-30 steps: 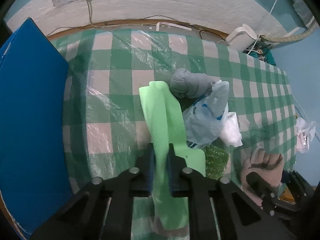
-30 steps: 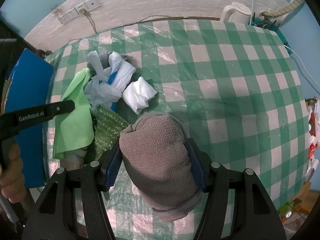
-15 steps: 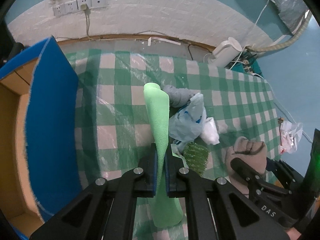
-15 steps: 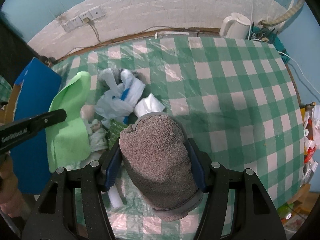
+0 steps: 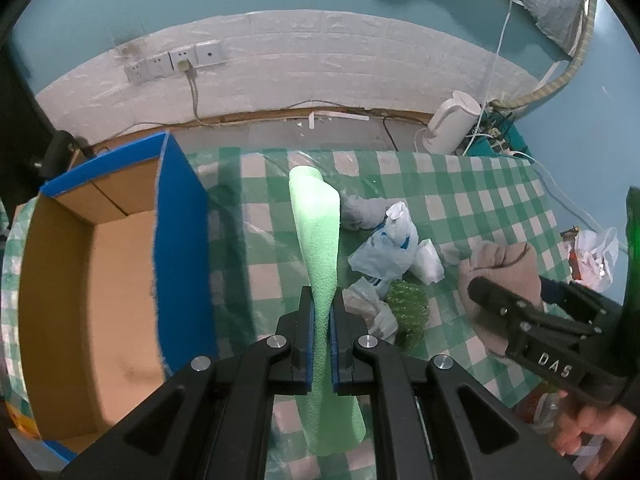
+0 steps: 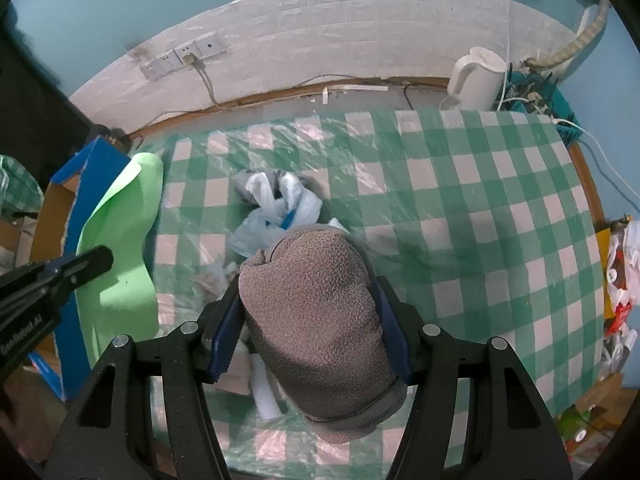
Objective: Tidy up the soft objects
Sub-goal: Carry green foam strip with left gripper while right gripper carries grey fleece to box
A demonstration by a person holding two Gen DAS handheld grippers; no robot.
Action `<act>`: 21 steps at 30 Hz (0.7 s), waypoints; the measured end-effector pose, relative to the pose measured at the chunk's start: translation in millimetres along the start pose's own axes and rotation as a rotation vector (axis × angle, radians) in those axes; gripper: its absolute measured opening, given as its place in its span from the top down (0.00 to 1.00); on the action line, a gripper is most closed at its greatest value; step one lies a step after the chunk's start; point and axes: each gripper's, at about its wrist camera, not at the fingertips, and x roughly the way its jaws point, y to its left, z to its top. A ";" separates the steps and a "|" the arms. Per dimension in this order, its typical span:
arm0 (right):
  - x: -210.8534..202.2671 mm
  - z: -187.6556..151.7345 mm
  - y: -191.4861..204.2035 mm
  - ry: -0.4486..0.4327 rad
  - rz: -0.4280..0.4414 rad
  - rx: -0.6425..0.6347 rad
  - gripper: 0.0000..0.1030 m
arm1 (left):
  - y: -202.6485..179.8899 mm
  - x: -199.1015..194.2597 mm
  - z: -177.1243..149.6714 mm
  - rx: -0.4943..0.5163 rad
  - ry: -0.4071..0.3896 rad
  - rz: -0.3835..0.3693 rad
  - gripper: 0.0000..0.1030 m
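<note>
Green foam sheet [image 5: 318,236], thin and floppy, is pinched between the closed pads of the left gripper [image 5: 320,340]; it hangs clear of the checked surface [image 5: 460,184], its long axis running along the line the gripper points, one end standing up past the fingertips and the other drooping below the jaws. In the right wrist view the same sheet shows as a broad curved flap [image 6: 120,248] right beside the box's blue wall.

Just to the left of that sheet, in the left wrist view, stands the open cardboard box [image 5: 120,280] with blue outer faces, its mouth turned upward and its inside bare as far as can be seen. The likely next move turns on this: the sheet sits beside the near blue wall, not over the opening, so it would have to cross that wall leftward before release. The left hand is plainly the nearer of the two to the box.

The right gripper [image 6: 312,320] is clamped half-wide on a brown-grey fleece bundle [image 6: 316,312], which fills the space between its pads and bulges out in front. It is held above the surface, further right, with the heap between it and the box.

That heap rests on the surface: a pale blue plastic bag [image 5: 386,248], a grey cloth [image 5: 360,210], a white wad [image 5: 430,260] and a green scrubby tuft [image 5: 408,308]. A white kettle [image 5: 452,120] stands by the far wall.
</note>
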 end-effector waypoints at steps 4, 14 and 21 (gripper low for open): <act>-10.1 3.7 8.1 -0.020 0.004 -0.002 0.39 | 4.8 -5.2 -4.6 -0.003 -0.009 0.012 0.94; -33.8 10.5 28.2 -0.067 0.016 -0.018 0.39 | 23.9 -32.9 -11.3 -0.014 -0.063 0.032 0.94; -44.7 12.3 50.0 -0.084 0.027 -0.055 0.39 | 36.1 -54.9 -14.1 -0.021 -0.098 0.038 0.94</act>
